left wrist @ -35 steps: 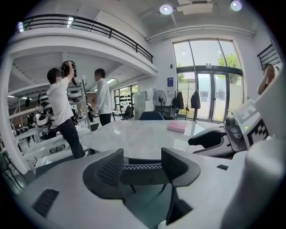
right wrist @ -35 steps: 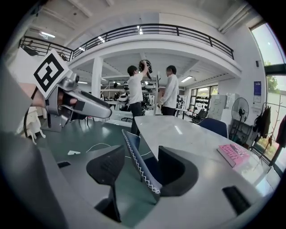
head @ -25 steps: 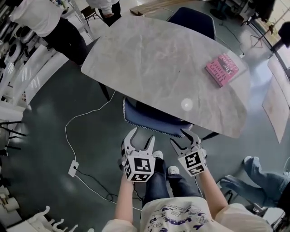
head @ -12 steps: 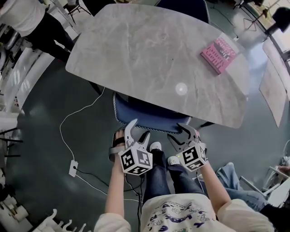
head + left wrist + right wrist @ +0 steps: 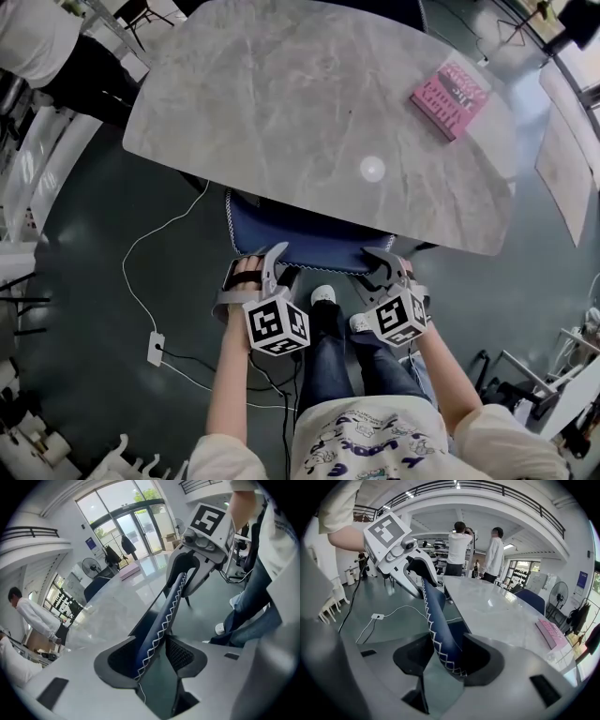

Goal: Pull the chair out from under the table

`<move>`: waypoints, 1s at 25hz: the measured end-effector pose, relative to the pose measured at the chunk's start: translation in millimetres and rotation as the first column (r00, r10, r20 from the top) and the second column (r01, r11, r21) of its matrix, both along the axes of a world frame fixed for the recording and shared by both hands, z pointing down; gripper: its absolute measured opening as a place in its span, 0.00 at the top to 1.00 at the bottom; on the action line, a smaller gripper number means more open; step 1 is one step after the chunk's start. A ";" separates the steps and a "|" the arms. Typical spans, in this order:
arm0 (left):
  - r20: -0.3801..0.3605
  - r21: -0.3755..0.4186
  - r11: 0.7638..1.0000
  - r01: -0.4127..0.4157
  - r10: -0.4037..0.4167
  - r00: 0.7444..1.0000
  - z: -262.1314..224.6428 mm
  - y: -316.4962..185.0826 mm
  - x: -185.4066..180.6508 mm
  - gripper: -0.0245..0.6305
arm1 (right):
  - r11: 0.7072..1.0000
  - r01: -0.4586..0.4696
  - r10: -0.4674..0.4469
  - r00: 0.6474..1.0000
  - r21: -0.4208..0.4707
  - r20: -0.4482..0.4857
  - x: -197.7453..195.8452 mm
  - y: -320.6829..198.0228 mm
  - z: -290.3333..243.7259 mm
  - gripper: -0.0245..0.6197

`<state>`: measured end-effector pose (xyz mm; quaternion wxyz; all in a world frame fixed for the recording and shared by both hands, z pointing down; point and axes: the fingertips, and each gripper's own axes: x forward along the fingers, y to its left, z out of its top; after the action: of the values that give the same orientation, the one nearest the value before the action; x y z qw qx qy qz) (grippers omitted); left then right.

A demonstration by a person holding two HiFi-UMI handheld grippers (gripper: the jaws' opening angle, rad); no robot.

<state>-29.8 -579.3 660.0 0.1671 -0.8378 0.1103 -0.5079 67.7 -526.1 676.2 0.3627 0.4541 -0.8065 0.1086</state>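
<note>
Closing on the top edge of the chair (image 5: 291, 239) back, the left gripper (image 5: 281, 267) and the right gripper (image 5: 380, 272) each straddle the blue padded rim, one near each end.

In the left gripper view the stitched edge runs up between the jaws of the left gripper (image 5: 157, 653). It lies along the left pad and comes close to the right one, with a sliver of floor still showing lower down. The jaws are drawing together and not yet clamped.

In the right gripper view the rim passes between the jaws of the right gripper (image 5: 445, 658), lying against the right jaw. A dark gap stays open on the left jaw's side, and these jaws are narrowing too.

Each gripper sees the other at the far end of the rim, straight ahead of its jaws.

Beyond both pairs of jaws the chair seat sits tucked under the grey table (image 5: 300, 103), with only the back and a strip of the seat showing. Far past the right jaws a pink book (image 5: 450, 86) lies on the tabletop.

Left of the left jaws a white cable (image 5: 159, 234) trails over the floor to a small white plug box (image 5: 156, 348). Just behind the jaws are the person's white shoes (image 5: 322, 296).
</note>
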 end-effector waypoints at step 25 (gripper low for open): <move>0.110 -0.074 0.994 -0.083 0.091 0.990 6.8 50.1 -3.3 0.78 | 0.993 0.088 -0.086 0.996 -0.073 0.029 2.3 34.7 7.2 0.78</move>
<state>-33.2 -529.2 666.8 0.1660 -0.8169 0.0464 -0.5504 70.0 -491.5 683.4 0.3735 0.4032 -0.8255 0.1284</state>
